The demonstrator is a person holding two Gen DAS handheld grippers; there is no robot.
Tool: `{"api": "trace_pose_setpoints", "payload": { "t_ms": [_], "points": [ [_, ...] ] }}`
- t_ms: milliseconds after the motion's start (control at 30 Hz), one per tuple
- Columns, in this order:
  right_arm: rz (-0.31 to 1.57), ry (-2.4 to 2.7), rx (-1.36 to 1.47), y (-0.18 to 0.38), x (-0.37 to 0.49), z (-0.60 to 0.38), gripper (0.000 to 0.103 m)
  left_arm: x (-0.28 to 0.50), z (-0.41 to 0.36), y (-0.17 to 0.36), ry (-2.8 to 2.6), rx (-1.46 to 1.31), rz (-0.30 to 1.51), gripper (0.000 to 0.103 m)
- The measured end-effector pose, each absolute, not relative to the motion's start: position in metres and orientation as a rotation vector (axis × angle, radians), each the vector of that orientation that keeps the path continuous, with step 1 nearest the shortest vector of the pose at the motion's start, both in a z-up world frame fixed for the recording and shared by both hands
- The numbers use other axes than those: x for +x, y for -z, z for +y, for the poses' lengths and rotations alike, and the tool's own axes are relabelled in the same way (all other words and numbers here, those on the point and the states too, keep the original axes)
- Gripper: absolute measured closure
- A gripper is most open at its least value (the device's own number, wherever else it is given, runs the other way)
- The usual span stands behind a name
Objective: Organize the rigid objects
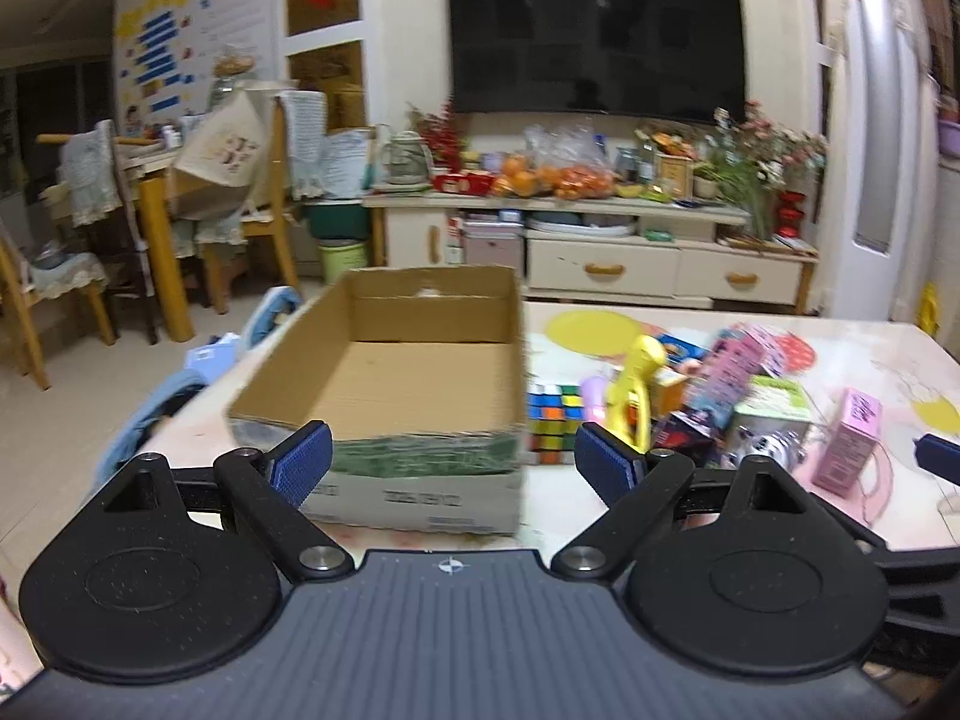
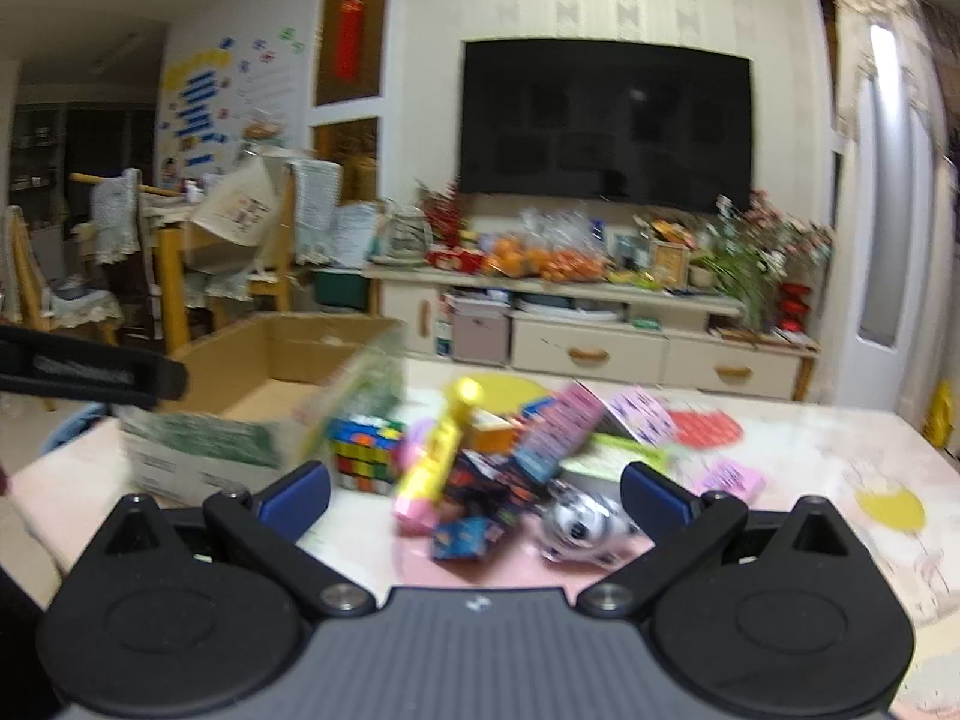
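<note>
your left claw [image 1: 453,462] is spread wide and empty before the cardboard box [image 1: 414,372] at the surface's [image 1: 852,348] left edge. your right claw [image 2: 474,495] is spread too, over the toy pile [image 2: 498,456] beside the box.

No lettering can be read in either view: the dark print on the white front face of the open brown cardboard box [image 1: 414,501], the writing on the pink carton [image 1: 849,441] and the blue-and-yellow wall poster [image 1: 159,54] are all too blurred to make out
</note>
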State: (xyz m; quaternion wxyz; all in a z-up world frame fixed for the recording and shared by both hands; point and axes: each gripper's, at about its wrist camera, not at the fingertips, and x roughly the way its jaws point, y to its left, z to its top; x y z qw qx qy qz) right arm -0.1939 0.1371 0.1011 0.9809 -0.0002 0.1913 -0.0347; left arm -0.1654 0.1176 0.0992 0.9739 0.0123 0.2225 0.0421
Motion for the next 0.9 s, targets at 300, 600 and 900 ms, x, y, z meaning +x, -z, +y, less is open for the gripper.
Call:
{"api": "trace_pose_setpoints", "payload": {
  "t_ms": [300,600,900],
  "points": [
    [0.451,0.190,0.057,-0.071,-0.176,0.076,0.001,-0.148,0.088,-0.075,0.078,0.099,0.506,0.000],
    [0.528,0.265,0.132,-0.049,-0.153,0.023,0.001,-0.130,0.061,-0.051,0.167,0.124,0.573,0.000],
    [0.553,0.235,0.167,-0.040,-0.126,0.001,0.001,-0.101,0.037,-0.043,0.196,0.209,0.578,0.000]
  ]
}}
